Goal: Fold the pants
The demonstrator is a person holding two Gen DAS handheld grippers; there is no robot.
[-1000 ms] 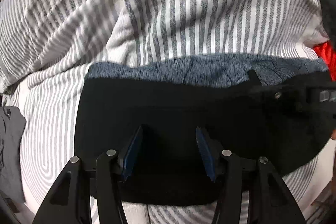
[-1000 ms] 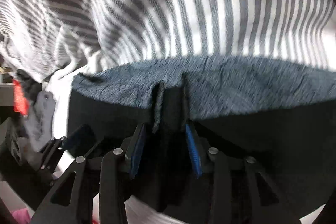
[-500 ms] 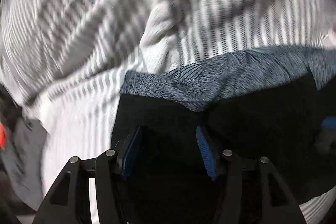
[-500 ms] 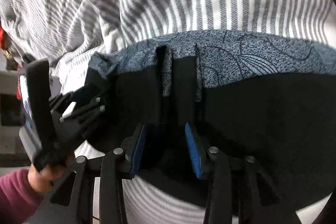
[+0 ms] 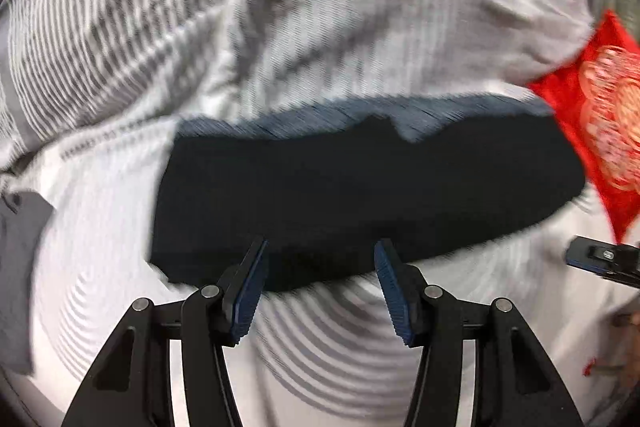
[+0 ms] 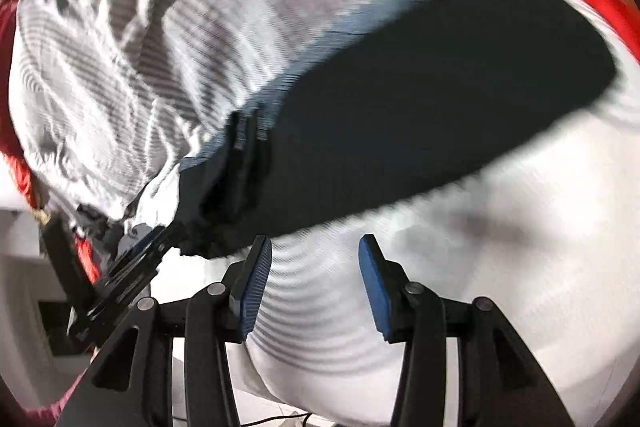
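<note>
Both the left hand-held gripper (image 5: pixel 318 281) and right hand-held gripper (image 6: pixel 314 277), now wide and empty, have pulled back off the folded black pants (image 5: pixel 360 195) lying on the striped bedsheet (image 5: pixel 120 27), so this fold looks finished.

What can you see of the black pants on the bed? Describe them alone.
The pants lie as a flat, folded, dark band on the striped sheet. They look like soft black cloth, with a blue-grey patterned strip along the far edge. Both tools are open, and neither holds them. A red cloth lies at one end.
</note>
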